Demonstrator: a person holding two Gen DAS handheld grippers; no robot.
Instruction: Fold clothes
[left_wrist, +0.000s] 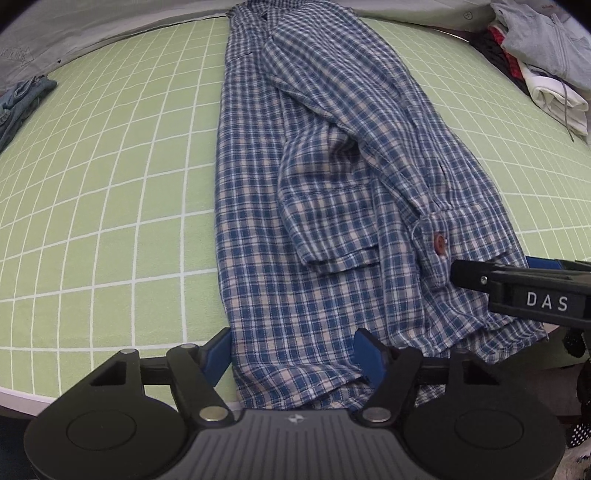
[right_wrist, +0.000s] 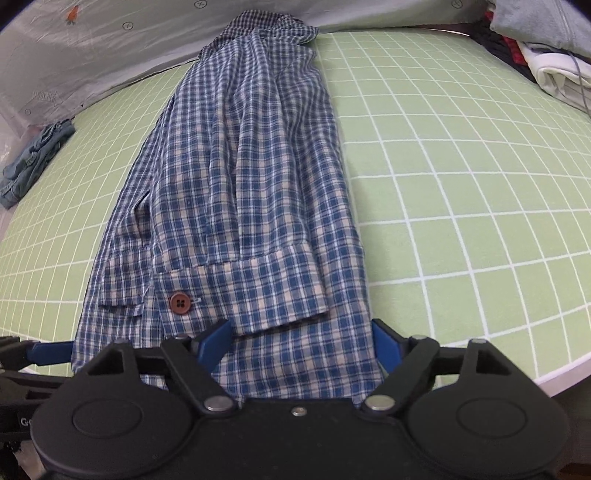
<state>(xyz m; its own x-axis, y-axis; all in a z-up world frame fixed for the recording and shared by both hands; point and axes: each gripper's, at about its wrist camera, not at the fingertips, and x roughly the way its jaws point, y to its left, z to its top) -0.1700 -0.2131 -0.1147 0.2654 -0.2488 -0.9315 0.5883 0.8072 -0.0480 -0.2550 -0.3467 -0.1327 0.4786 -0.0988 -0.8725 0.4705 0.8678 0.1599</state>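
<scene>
Left wrist view: the shirt lies in a long strip on the green mat, sleeves folded on top. The left gripper stands with fingers apart over the near hem. The right gripper enters from the right, beside the cuff.

Right wrist view: the right gripper is spread wide at the hem, under the cuff button. Other clothes lie at the mat's far corner.

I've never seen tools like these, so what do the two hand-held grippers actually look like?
Each is matte black, with two round discs and angled linkage bars joined by silver pins. The left gripper and right gripper have blue fingers. The right one's side reads "DAS" in white. No cables or sleeves show.
</scene>
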